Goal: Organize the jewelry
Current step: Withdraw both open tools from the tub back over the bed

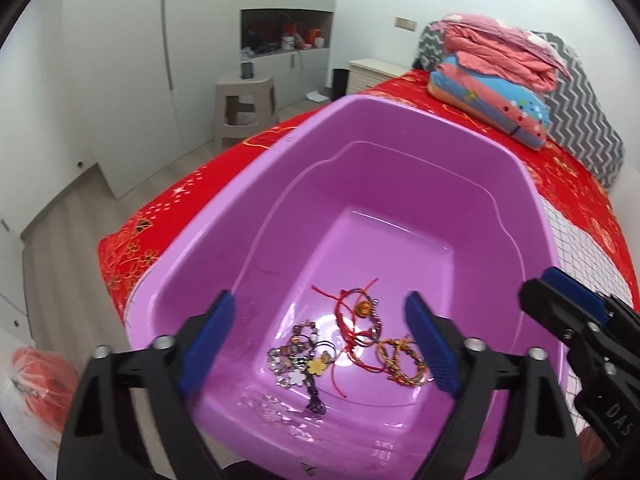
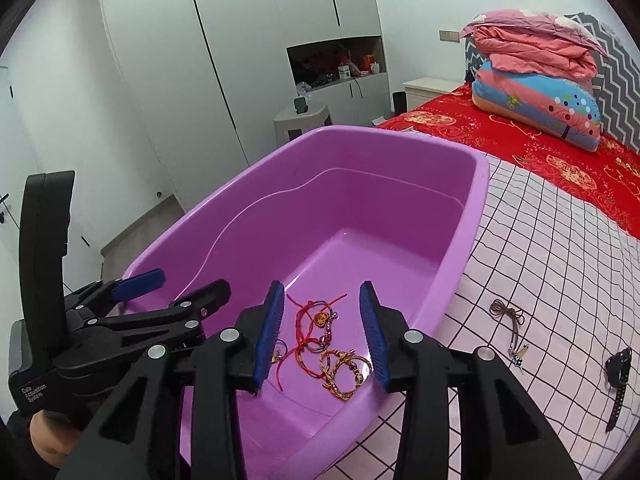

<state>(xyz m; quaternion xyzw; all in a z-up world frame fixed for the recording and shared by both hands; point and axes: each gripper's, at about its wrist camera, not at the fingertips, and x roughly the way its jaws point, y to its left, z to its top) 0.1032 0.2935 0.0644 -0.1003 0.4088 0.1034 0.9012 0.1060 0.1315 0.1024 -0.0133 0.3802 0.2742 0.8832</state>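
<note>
Two handheld grippers hover over the near end of a purple tub point(image 2: 476, 184) that sits on a bed. The right gripper point(image 2: 322, 332) has its blue-padded jaws spread apart and holds nothing; seen from its own camera it points down into the tub, with a tangle of jewelry on the tub floor framed directly between and just beyond its fingertips. That tangle includes a red cord bracelet point(image 2: 310, 326) with a gold charm and, nearer the tub's right wall, gold braided bracelets point(image 2: 344, 368). The left gripper point(image 1: 320, 340) is also open and empty, its jaws spread wider, above the same pile; its view adds a beaded flower-charm piece point(image 1: 304, 364) on the left side of the pile. Both grippers are angled steeply downward, side by side, the left one close to the tub's left rim. Outside the tub, to its right on a checked sheet point(image 2: 560, 240), lie a brown cord necklace point(image 2: 512, 324) and, farther right, a black watch point(image 2: 618, 376). These two look like what remains to be gathered; the right gripper appears nearer to them and would need to swing right, over the tub's wall. The necklace's length runs roughly toward the camera.
</note>
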